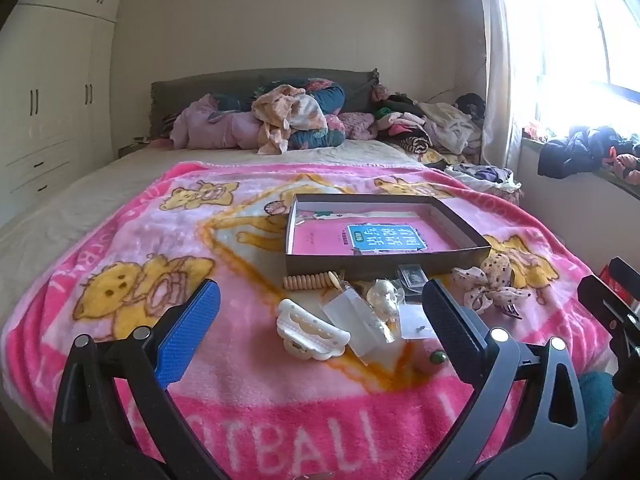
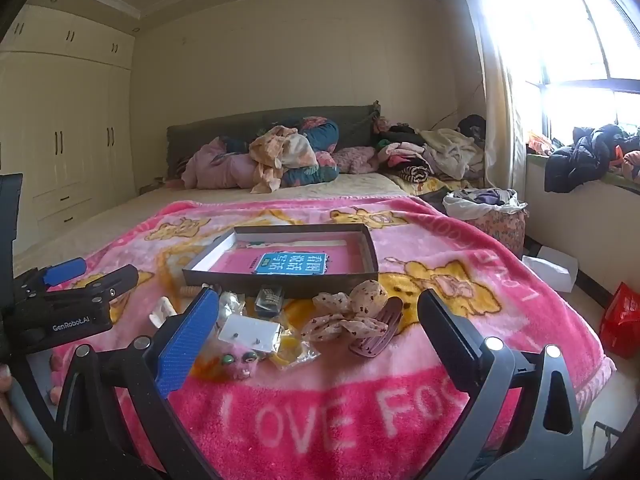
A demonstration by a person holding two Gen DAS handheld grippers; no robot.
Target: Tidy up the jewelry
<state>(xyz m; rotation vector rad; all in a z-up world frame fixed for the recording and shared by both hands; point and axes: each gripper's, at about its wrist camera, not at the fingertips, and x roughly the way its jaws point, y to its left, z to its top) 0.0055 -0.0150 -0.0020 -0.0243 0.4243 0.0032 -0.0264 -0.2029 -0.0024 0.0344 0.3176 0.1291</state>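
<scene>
A shallow dark box holding a pink book lies on the pink blanket. In front of it is a heap of accessories: a white claw clip, a wooden bead bracelet, clear packets, an earring card, a polka-dot bow, a purple hair clip and a green bead. My left gripper is open over the heap, holding nothing. My right gripper is open over the heap, holding nothing. The left gripper also shows in the right wrist view.
The pink bear blanket covers the bed's near half. Piled clothes lie by the headboard. A wardrobe stands left. A window sill with clothes, a laundry basket and a red bag are right.
</scene>
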